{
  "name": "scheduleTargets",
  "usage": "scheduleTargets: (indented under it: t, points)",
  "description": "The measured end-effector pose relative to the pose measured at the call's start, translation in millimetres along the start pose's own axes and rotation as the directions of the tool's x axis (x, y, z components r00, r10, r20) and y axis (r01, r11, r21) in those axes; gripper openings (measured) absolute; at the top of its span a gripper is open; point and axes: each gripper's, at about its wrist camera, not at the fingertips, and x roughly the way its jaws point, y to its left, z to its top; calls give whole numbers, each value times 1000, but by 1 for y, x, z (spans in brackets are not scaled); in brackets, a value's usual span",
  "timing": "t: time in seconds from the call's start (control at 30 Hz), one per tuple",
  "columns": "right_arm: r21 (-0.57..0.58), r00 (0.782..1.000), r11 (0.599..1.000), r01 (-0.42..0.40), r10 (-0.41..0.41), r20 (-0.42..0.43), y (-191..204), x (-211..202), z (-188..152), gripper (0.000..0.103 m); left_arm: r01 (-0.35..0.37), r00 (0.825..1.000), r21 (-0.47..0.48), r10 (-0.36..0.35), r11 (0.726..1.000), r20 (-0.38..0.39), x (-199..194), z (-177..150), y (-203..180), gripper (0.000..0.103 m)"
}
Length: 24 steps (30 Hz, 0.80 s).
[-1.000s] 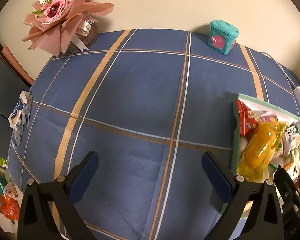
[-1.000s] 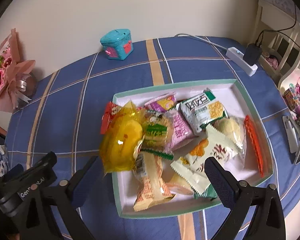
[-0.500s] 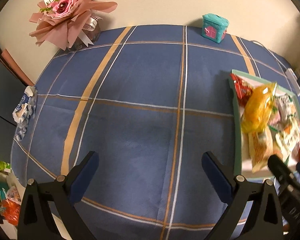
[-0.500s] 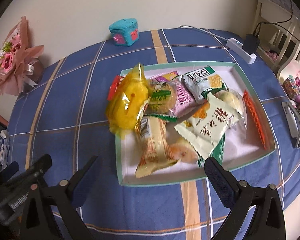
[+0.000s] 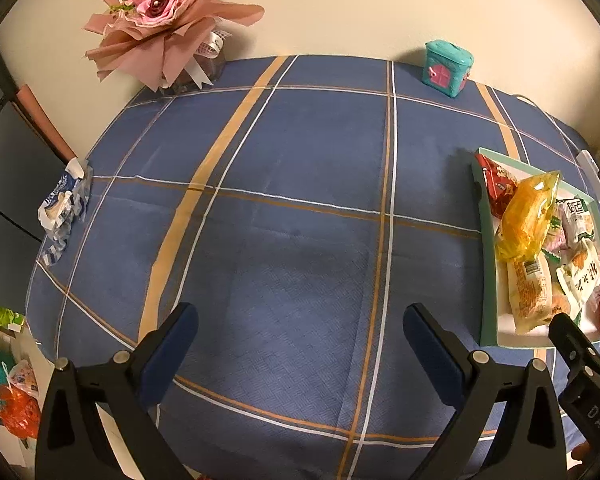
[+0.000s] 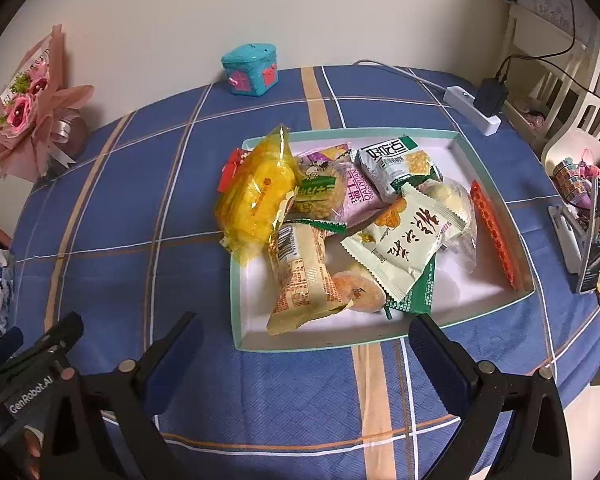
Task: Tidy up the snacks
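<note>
Both grippers: we hold the left gripper and the right gripper with fingers spread wide and nothing between them.
Left view: we look down on bare blue checked tablecloth; the tray sits at the right edge of this view.
Right view: we face the tray square on, its near rim just ahead of the fingertips.
Snacks: every packet we can see lies in the tray in a loose heap: a yellow bag leaning over the left rim, a tan barcode packet near the front, a pale green packet beside it, a white and green packet at the back, an orange strip along the right wall.
Change over the last second: we have drawn both grippers back and up, so the tray now shows smaller and whole where it earlier filled the right view; the packets keep the same places throughout.
Meaning for the task: we judge that the heap fits either a sorting yet to come or a gathering into the tray just ended; the pictures do not settle which.
Elsewhere: a bouquet and a teal box stand by the wall.
</note>
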Motion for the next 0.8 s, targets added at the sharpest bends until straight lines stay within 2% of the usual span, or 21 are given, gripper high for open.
scheduleTargets:
  t: [0.4,0.8]
  points:
    - [16,1000,1000,-9,9,-13,-3,7,4,103,24,1000,-7,-24,1000,1,-4,3,0,102]
    - [27,1000,999,-21,22,-16,-7,9,7,103,9,1000,10,-9,1000,-5,-3,2,-5,102]
